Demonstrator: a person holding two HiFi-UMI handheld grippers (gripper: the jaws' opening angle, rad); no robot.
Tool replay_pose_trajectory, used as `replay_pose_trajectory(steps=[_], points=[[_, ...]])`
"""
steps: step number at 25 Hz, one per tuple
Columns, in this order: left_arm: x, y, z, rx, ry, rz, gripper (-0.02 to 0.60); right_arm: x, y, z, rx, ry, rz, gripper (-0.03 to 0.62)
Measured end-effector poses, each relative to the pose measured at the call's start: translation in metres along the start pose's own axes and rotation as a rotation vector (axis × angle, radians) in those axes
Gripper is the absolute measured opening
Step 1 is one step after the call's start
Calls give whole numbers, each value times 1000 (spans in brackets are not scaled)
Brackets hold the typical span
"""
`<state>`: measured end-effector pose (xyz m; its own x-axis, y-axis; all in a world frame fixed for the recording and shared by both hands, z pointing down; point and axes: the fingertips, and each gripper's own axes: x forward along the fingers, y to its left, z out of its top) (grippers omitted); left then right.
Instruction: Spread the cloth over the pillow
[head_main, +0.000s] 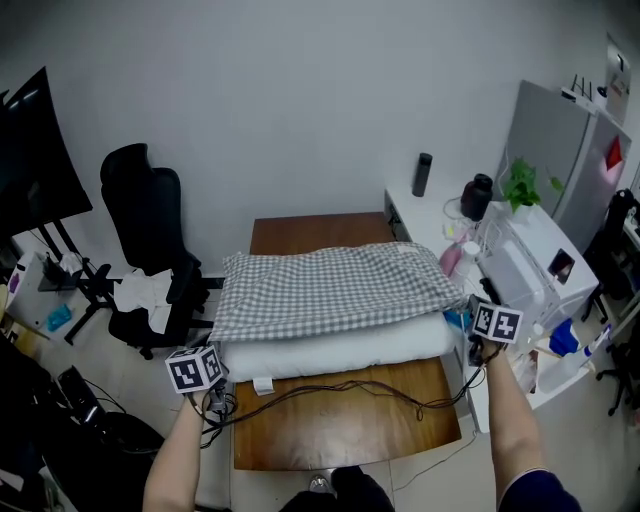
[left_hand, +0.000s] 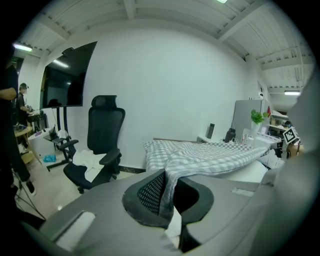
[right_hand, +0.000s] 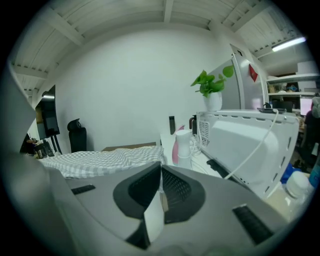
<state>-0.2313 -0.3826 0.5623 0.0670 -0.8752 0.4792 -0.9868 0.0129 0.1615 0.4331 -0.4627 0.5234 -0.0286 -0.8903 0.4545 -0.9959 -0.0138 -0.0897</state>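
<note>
A grey-and-white checked cloth lies spread over the top of a white pillow on a wooden table. The pillow's near side shows bare below the cloth's front edge. My left gripper is at the cloth's near left corner. In the left gripper view that gripper is shut on the cloth, which runs from the jaws back onto the pillow. My right gripper is at the near right corner. In the right gripper view its jaws are closed where the cloth's edge meets them.
A black office chair with a white garment on it stands left of the table. On the right, a white counter holds a white appliance, a plant, a dark bottle and a pink bottle. Black cables trail across the table's front.
</note>
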Motion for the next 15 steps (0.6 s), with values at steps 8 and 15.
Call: replay_pose_trajectory(steps=[8,15], points=[[4,4,-46,-32,43,5,11,2,-7,-41,13,53,2,21],[7,7,-70,-53,74,23,11,3,-10,-71,-2,95,-3,21]])
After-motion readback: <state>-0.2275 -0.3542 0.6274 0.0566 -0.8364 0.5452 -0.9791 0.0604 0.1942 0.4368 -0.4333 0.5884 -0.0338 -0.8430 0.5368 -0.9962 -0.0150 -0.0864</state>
